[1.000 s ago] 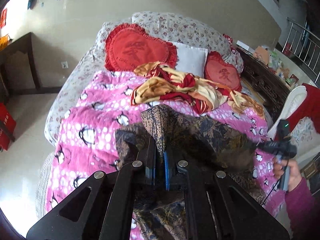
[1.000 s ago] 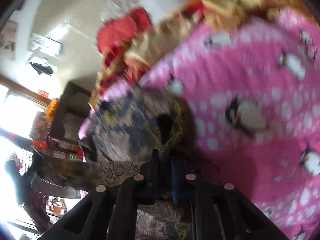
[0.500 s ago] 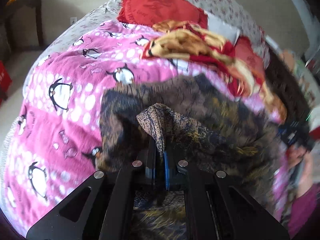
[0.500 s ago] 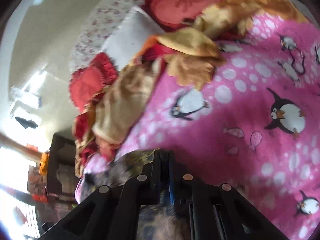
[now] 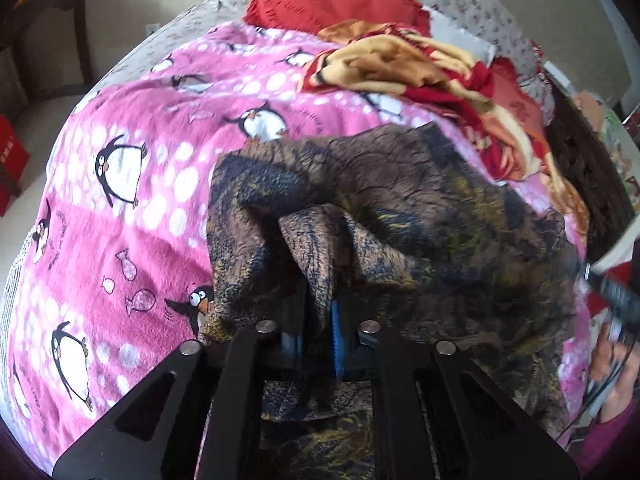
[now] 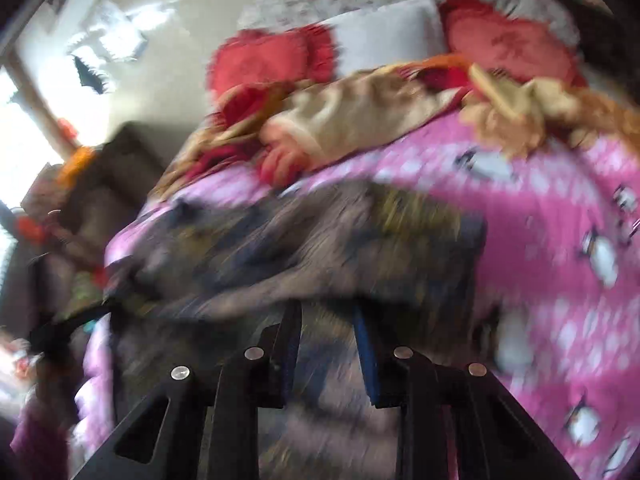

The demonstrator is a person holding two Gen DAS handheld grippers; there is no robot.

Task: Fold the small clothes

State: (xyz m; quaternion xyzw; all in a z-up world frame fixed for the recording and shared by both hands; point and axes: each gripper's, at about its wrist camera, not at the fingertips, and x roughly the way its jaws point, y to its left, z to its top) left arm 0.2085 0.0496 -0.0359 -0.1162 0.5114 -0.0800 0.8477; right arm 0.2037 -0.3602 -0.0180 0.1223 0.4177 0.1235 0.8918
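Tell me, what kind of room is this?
Most likely a bedroom. There is a bed with a pink penguin blanket, red heart-shaped cushions and a white pillow by the wall, and a dark patterned garment lies on it.

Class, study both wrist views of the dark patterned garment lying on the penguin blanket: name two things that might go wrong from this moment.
1. The left gripper is opening with a raised fold of the dark patterned garment between its fingers; that fold may flop and spoil the crease.
2. The right gripper is opening over the garment in a motion-blurred view, so its edge might land crooked on the penguin blanket, or bunch toward the red and gold cloth pile close behind.
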